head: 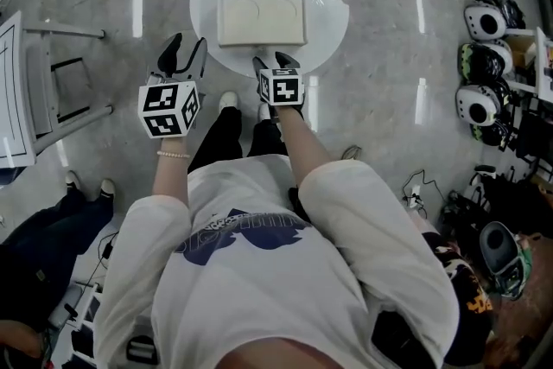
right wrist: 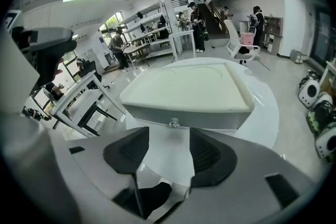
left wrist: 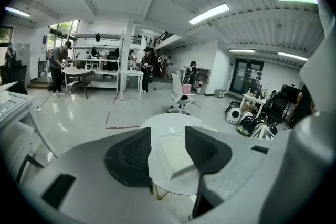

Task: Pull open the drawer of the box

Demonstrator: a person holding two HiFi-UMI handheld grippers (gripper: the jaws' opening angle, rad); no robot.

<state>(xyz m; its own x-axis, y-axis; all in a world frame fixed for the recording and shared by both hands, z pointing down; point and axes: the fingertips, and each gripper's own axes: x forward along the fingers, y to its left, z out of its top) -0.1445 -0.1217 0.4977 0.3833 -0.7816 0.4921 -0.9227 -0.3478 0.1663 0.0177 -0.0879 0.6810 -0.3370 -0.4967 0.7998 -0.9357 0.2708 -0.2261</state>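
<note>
At the left rim of the round white table [head: 328,4], the left gripper [head: 190,44] is held over the floor just off the edge, jaws apart with nothing between them. Centre: the flat cream rectangular box [head: 262,20] lies on the tabletop, its grey drawer front [right wrist: 210,119] flush and closed, small metal knob [right wrist: 174,123] facing the person. Right: the right gripper [head: 275,61] hangs over the table just short of that front, jaws spread, lined up with the knob but clear of it.
</note>
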